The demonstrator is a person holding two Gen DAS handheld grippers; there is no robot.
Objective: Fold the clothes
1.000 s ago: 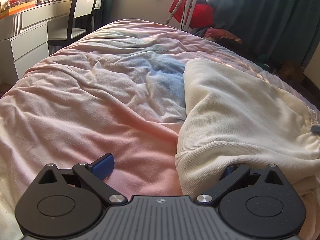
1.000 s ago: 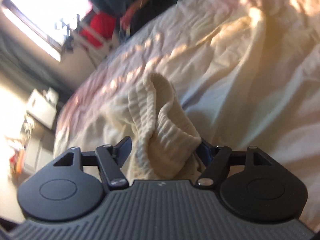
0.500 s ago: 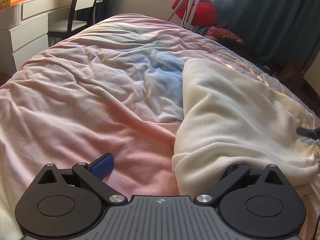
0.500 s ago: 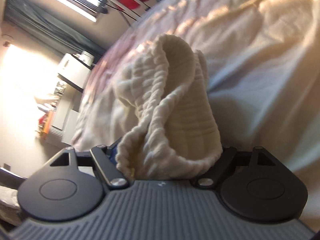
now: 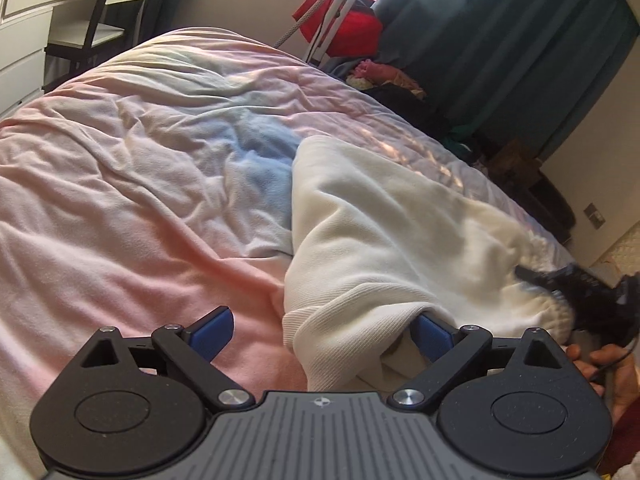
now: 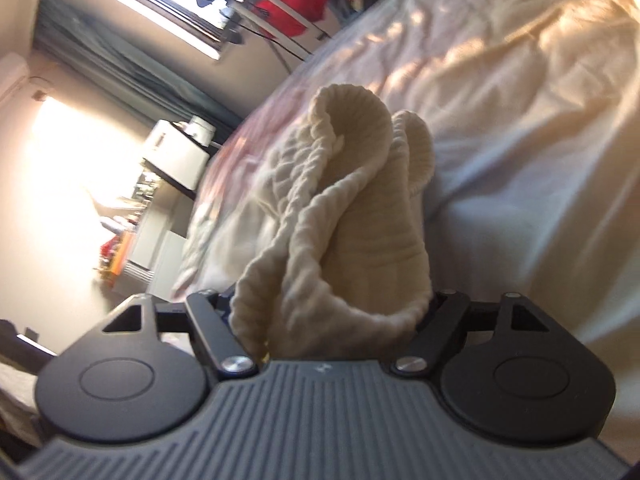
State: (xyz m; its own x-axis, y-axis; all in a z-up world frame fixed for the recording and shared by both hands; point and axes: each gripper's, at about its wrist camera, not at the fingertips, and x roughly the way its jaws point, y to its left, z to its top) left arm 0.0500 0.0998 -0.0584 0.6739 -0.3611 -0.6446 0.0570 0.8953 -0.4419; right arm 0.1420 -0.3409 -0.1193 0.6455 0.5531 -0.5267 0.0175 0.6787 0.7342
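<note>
A cream knitted garment (image 5: pixel 384 240) lies across the right half of the left wrist view, spread on a rumpled pink and pale blue bed cover (image 5: pixel 132 184) that fills the centre and left. Its ribbed hem hangs at the lower centre of that frame, draped over the right blue pad of the left claw (image 5: pixel 320 334). The left blue pad stands clear of the cloth over bare pink cover, so this claw is wide apart and pinches nothing.

At the right edge of the same view the right claw (image 5: pixel 560 280) shows as a dark blurred shape at the far end of the garment, with a hand (image 5: pixel 612 376) below it in the lower right corner.

In the right wrist view a thick ribbed fold of the garment (image 6: pixel 348 216) rises from the lower centre toward the middle of the frame, bunched between the two fingers of the right claw (image 6: pixel 336 312). Its jaws are closing, and the bundle fills the gap from one finger to the other.

A black and white chair (image 5: pixel 108 16) stands at the upper left, and dark teal curtains (image 5: pixel 500 52) hang at the upper right.
</note>
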